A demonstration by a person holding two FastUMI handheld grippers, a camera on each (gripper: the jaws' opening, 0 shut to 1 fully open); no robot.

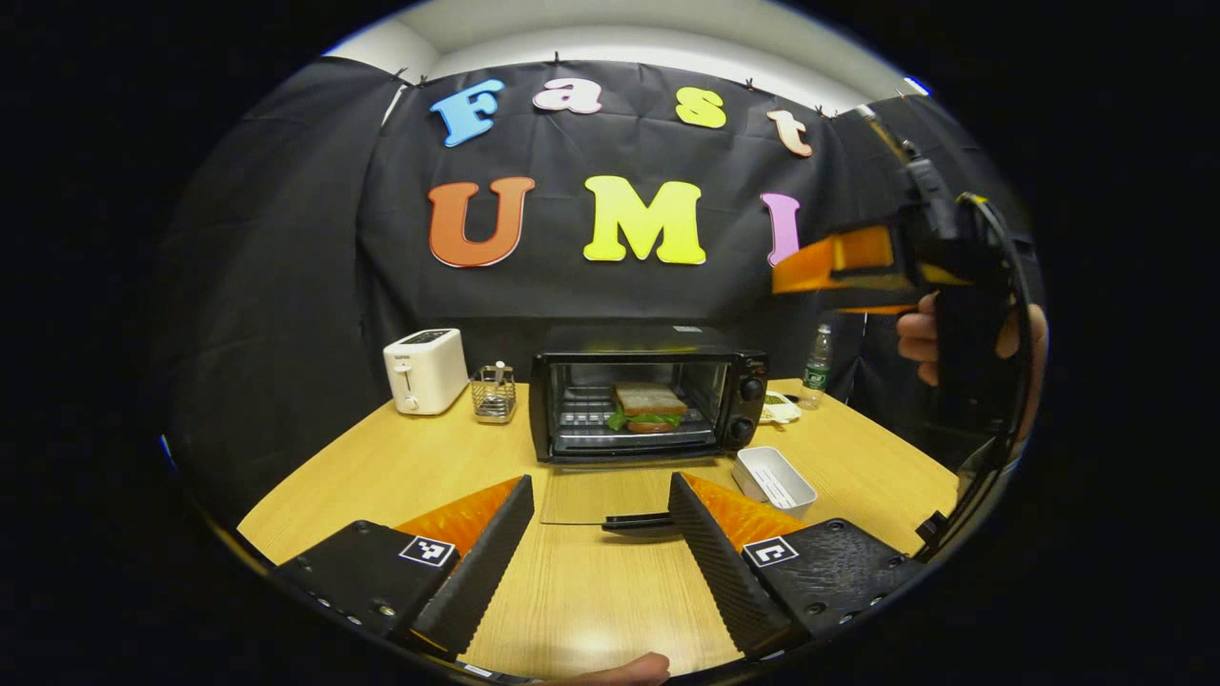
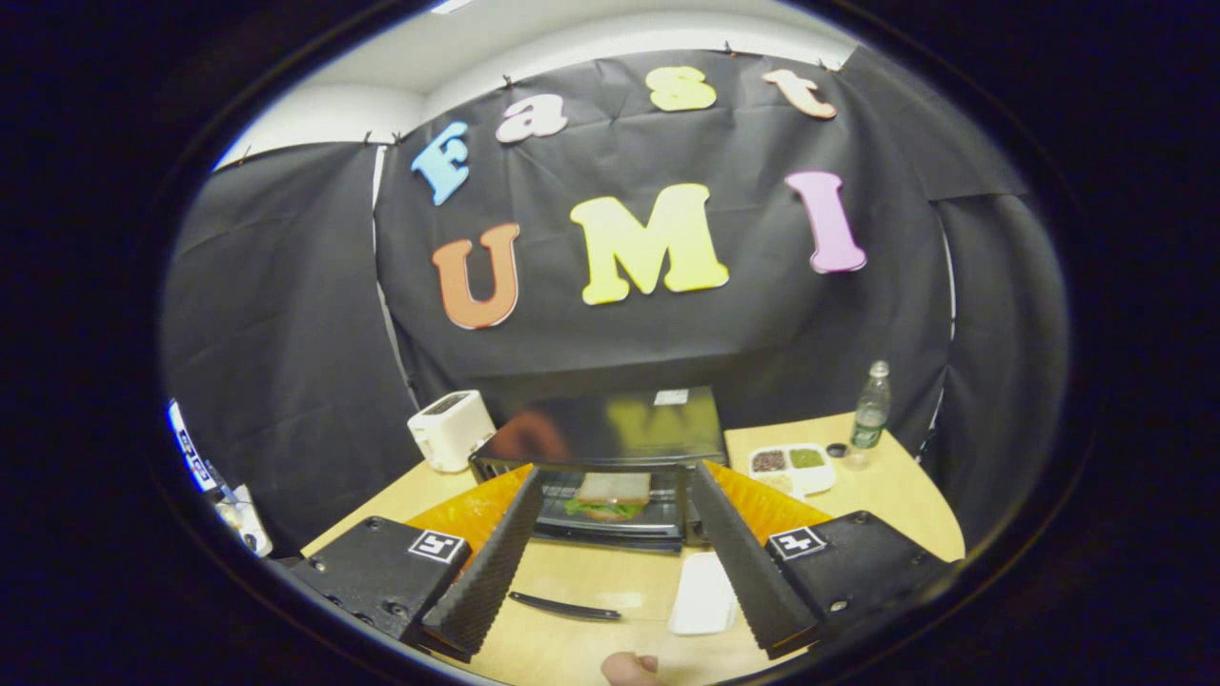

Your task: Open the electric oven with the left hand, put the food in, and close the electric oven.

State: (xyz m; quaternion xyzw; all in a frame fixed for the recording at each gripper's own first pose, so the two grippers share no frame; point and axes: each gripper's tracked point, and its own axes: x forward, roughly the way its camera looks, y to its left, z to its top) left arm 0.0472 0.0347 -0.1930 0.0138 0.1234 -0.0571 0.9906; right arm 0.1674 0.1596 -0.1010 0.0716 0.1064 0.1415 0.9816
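I'm holding the left claw (image 1: 600, 519) wide and empty, low over the desk (image 1: 381, 457) facing the electric oven (image 1: 648, 395), whose door (image 1: 596, 495) is lying flat open so its handle (image 1: 637, 521) is sitting just ahead. The sandwich (image 1: 648, 407) is already resting on the rack inside. The right claw (image 2: 615, 543) is hovering higher, spread and empty, hiding the oven's sides. Closing comes next, I'm judging.
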